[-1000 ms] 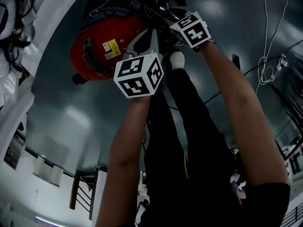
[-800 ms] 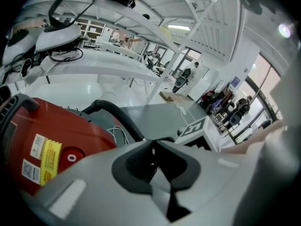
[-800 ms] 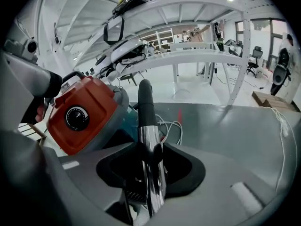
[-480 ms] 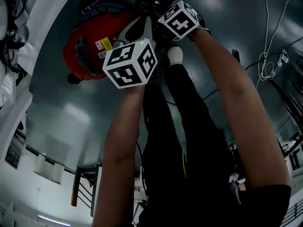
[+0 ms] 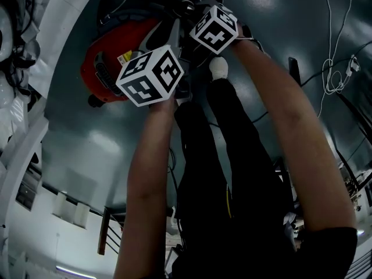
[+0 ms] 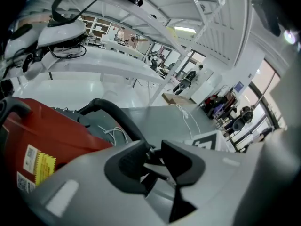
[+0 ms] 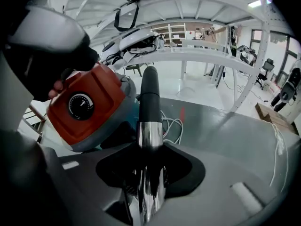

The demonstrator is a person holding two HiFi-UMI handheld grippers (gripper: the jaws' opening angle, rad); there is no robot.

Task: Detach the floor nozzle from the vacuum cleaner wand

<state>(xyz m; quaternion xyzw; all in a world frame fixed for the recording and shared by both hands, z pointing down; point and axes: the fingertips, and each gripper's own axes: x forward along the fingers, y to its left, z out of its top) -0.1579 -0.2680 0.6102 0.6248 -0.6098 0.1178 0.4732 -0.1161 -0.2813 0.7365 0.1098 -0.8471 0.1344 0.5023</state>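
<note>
The red vacuum body (image 5: 116, 51) lies on the grey floor beyond both grippers, also showing as the vacuum body (image 6: 47, 145) and the vacuum body (image 7: 84, 107). The chrome wand (image 7: 149, 140) runs straight between the pads of my right gripper (image 7: 150, 173), which press on it; these jaws have just been opening slightly. The wand's black handle (image 7: 149, 93) rises beyond the pads. My left gripper (image 6: 154, 161) has just been opening and shows a narrow gap with nothing clearly gripped. A black hose (image 6: 117, 114) arcs ahead of it. I see no floor nozzle.
My black trouser legs and a white shoe (image 5: 218, 67) stand just below the grippers. White cables (image 5: 334, 68) trail on the floor at the right. A white curved frame (image 7: 197, 6) arches over the area, with people and equipment far behind it.
In the head view both marker cubes have slid left, the left one down and toward the red body, the right one up. The right cube has rolled and shows another face.
</note>
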